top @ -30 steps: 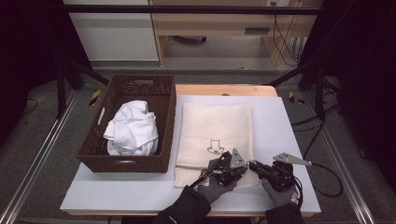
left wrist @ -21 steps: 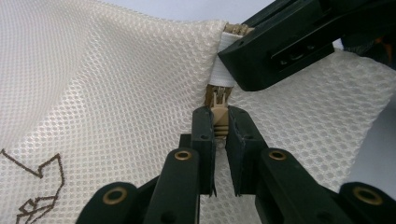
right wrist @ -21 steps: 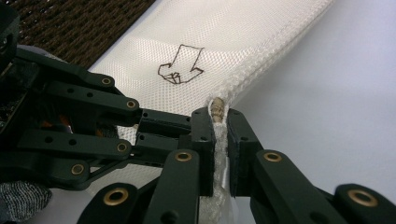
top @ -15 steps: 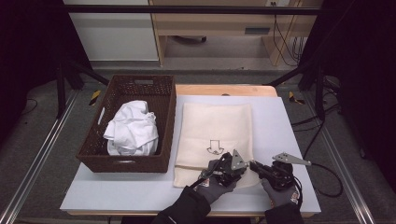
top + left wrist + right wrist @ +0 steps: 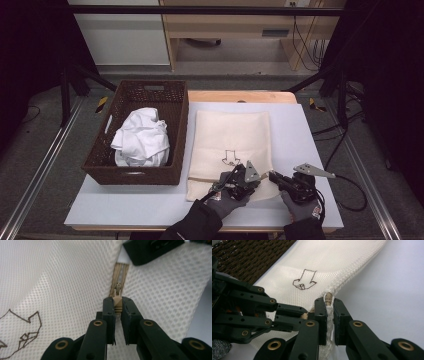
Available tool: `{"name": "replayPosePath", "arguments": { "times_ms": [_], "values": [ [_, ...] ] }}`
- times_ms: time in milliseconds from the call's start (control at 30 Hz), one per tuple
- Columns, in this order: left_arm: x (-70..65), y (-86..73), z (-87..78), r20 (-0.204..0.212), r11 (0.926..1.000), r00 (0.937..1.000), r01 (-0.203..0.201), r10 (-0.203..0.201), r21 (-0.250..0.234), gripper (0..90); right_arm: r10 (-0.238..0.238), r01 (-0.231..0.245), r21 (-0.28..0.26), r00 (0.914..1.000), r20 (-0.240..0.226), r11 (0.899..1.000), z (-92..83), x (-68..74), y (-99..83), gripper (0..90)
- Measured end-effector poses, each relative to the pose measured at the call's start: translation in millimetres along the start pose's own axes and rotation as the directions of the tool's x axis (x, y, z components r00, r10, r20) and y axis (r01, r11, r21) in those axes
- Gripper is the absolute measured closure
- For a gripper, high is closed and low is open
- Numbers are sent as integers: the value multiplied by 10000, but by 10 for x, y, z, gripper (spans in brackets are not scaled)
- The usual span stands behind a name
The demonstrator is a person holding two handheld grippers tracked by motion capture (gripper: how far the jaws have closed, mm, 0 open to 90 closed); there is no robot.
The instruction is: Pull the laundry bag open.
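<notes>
Left gripper (image 5: 117,305): black jaws, flat linkage bars, brass-coloured rivets at pivots, small dark screws near pad tips. Right gripper (image 5: 329,305): same build, black bars, brass rivets. In high view each gripper (image 5: 239,181) carries grey three-cornered plate on top; black cable trails from right gripper (image 5: 292,184) across table edge. Left hand (image 5: 225,200): grey glove, black sleeve. Right hand (image 5: 300,210): grey glove with small red mark at cuff, dark sleeve.

Brown wicker basket (image 5: 172,131) on white table (image 5: 310,140) — crumpled white cloth (image 5: 141,142) inside.
</notes>
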State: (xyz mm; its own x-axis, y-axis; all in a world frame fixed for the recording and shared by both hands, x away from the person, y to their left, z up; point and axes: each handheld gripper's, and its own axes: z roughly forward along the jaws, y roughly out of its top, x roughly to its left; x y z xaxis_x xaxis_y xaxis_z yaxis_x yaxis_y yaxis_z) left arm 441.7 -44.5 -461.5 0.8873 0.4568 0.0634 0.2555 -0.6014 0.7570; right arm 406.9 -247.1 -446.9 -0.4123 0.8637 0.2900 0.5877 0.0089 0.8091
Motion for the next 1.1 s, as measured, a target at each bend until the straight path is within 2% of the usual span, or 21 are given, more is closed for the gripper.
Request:
{"name": "replayPosePath", "arguments": {
  "times_ms": [233,333,533,633,1100],
  "values": [
    [42,-78,-33,90,9998,9999,109,-110,164,810,165,-163,-145,9998,138,9998,-40,-37,3,840],
    [45,-97,-58,76,9997,9999,66,-68,220,809,50,-48,-119,9998,168,9999,-24,-34,1,839],
    [91,-172,-95,26,9992,10000,39,-40,395,810,141,-133,-205,9993,361,9997,-51,-54,0,840],
    [118,-212,-146,-13,9987,10000,-69,70,514,810,116,-109,-208,9993,369,9997,-50,-58,0,840],
    [241,-365,-330,-104,9970,9999,12,-4,768,810,132,-118,-274,9985,527,9996,-61,-74,-6,840]
  ]
}}
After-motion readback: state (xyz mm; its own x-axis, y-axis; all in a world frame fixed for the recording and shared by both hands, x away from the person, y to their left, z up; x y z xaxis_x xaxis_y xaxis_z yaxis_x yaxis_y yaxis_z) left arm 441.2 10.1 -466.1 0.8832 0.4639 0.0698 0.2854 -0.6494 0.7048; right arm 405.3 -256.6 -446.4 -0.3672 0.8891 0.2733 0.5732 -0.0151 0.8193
